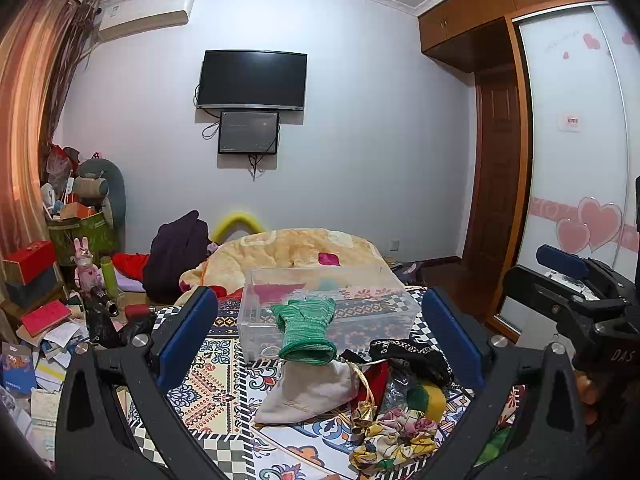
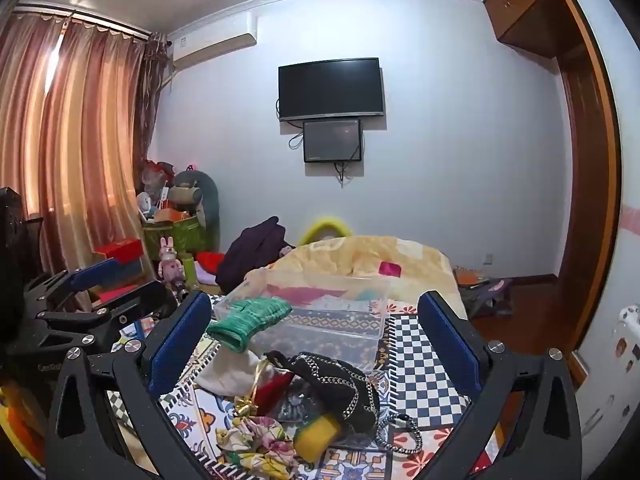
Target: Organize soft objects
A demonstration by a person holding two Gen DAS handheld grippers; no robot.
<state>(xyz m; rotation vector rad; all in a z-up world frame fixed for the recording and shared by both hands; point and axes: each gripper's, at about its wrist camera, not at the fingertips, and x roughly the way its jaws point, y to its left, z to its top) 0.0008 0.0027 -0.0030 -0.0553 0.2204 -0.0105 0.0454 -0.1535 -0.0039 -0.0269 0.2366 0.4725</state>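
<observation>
The left gripper (image 1: pixel 320 332) is spread wide with nothing between its blue padded fingers (image 1: pixel 188 336), and the right gripper (image 2: pixel 314 340) is the same, wide apart and holding nothing. Both hover above a heap of soft things on the patterned bedcover (image 1: pixel 208 380).

Nearest in the heap lies a crumpled floral cloth (image 1: pixel 394 436), partly cut off by the black frame of the gripper. Beside it a yellow and green sponge-like piece (image 2: pixel 318 432) is half hidden under a black pouch with a metal chain (image 2: pixel 340 380). A red item with a gold ribbon (image 2: pixel 272 390) is too covered to make out.

A smooth white drawstring bag (image 1: pixel 312 390) lies flat just behind. Over its far end rests the knitted green glove (image 1: pixel 306 326); its long axis runs away from the grippers, ribbed cuff near, fingers pointing onto the rim of the clear plastic box (image 1: pixel 360 312).

Farther back is a rumpled, fluffy yellow blanket (image 1: pixel 296 248).
</observation>
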